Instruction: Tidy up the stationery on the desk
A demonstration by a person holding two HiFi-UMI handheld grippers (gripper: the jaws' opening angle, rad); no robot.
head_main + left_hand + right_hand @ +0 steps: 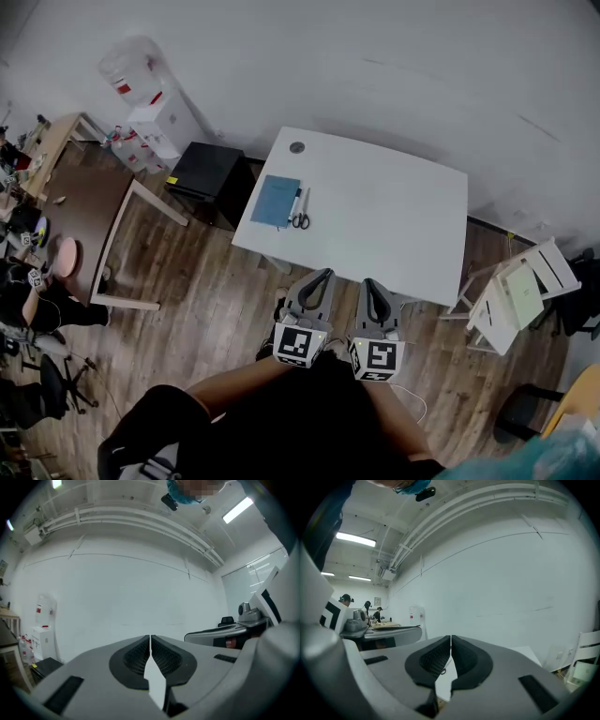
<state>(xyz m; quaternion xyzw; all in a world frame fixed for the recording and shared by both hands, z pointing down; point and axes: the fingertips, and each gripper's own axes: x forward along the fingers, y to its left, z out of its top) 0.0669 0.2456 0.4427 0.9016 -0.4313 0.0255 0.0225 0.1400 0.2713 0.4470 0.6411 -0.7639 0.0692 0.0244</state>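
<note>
The stationery lay grouped at the left end of the white desk (394, 216): a blue notebook (276, 200) lay flat, a pen (294, 203) lay just beside its right edge, and black-handled scissors (301, 219) lay just right of the pen. The three items were close together; contact between them could not be confirmed. A round cable port (297, 147) sat near the desk's far left corner. The remainder of the desktop was bare.

The left gripper (323, 275) and the right gripper (369, 282) were held side by side at the desk's near edge, well apart from the stationery. In the left gripper view the jaws of the left gripper (150, 637) were pressed together with nothing between them. The right gripper view showed the same for the right gripper (450, 638): jaws together, nothing pinched.

A black cabinet (208, 173) stood against the desk's left end, with a water dispenser (155, 108) beyond it. A white chair (518, 292) stood to the desk's right on the wooden floor (216, 309).
</note>
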